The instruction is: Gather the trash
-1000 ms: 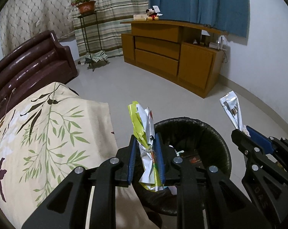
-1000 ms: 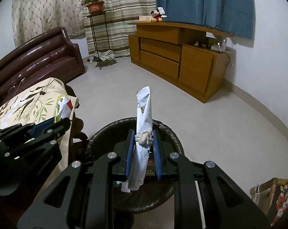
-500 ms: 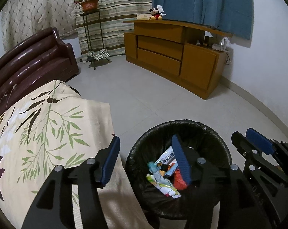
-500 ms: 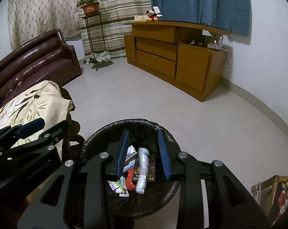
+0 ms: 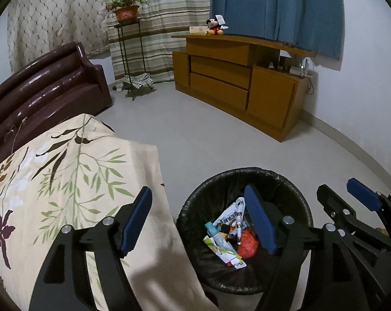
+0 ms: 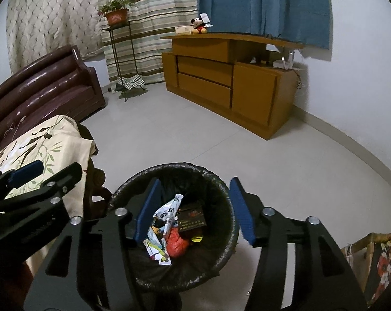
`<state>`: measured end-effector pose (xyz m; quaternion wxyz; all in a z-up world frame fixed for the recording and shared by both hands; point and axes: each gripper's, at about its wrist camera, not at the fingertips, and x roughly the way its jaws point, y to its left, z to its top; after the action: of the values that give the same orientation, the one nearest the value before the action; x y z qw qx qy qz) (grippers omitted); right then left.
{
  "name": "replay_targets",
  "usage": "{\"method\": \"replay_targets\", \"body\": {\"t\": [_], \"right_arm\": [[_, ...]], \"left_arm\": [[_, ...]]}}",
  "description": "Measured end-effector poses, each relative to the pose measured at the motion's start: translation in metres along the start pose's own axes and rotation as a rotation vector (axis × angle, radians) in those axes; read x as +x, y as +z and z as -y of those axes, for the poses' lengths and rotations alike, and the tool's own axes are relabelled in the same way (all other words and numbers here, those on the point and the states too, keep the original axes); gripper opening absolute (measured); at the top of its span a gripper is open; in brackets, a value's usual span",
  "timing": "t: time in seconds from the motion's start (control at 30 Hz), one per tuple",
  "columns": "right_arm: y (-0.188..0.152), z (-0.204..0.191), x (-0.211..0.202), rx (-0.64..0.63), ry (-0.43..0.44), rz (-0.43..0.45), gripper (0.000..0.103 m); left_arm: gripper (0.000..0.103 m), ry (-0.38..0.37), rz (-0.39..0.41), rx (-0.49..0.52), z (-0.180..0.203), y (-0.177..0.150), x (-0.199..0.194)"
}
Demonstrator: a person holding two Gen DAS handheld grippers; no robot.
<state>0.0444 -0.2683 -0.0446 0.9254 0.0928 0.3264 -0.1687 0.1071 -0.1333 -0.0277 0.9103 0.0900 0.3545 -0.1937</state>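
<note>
A round bin lined with a black bag [image 5: 247, 173] stands on the floor below both grippers; it also shows in the right wrist view [image 6: 169, 167]. Inside lie several wrappers [image 5: 229, 219], a red crumpled piece [image 5: 247, 241] and a dark box [image 6: 191, 219]. My left gripper [image 5: 198, 207] is open wide and empty, over the bin's left rim. My right gripper [image 6: 194, 202] is open wide and empty, right above the bin. The right gripper [image 5: 351, 194] shows at the right of the left wrist view.
A table with a leaf-patterned cloth [image 5: 65, 171] stands left of the bin. A dark brown sofa [image 5: 45, 88] is behind it. A wooden cabinet [image 5: 237, 83] and a plant stand [image 5: 128, 51] line the far wall. A patterned item [image 6: 382, 254] sits at the lower right.
Both grippers opened and let go of their wrappers, which fell into the bin. The jaws have since spread wider.
</note>
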Motion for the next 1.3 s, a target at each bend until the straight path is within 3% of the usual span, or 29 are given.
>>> {"method": "replay_targets", "body": {"t": [0.4, 1.3], "right_arm": [[-0.005, -0.007, -0.032, -0.009, -0.018, 0.026, 0.070], [-0.027, -0.047, -0.116, -0.072, 0.008, 0.116, 0.071]], "left_arm": [[0.077, 0.023, 0.048, -0.020, -0.012, -0.011, -0.041], [0.080, 0.071, 0.126, -0.067, -0.053, -0.053, -0.122]]}}
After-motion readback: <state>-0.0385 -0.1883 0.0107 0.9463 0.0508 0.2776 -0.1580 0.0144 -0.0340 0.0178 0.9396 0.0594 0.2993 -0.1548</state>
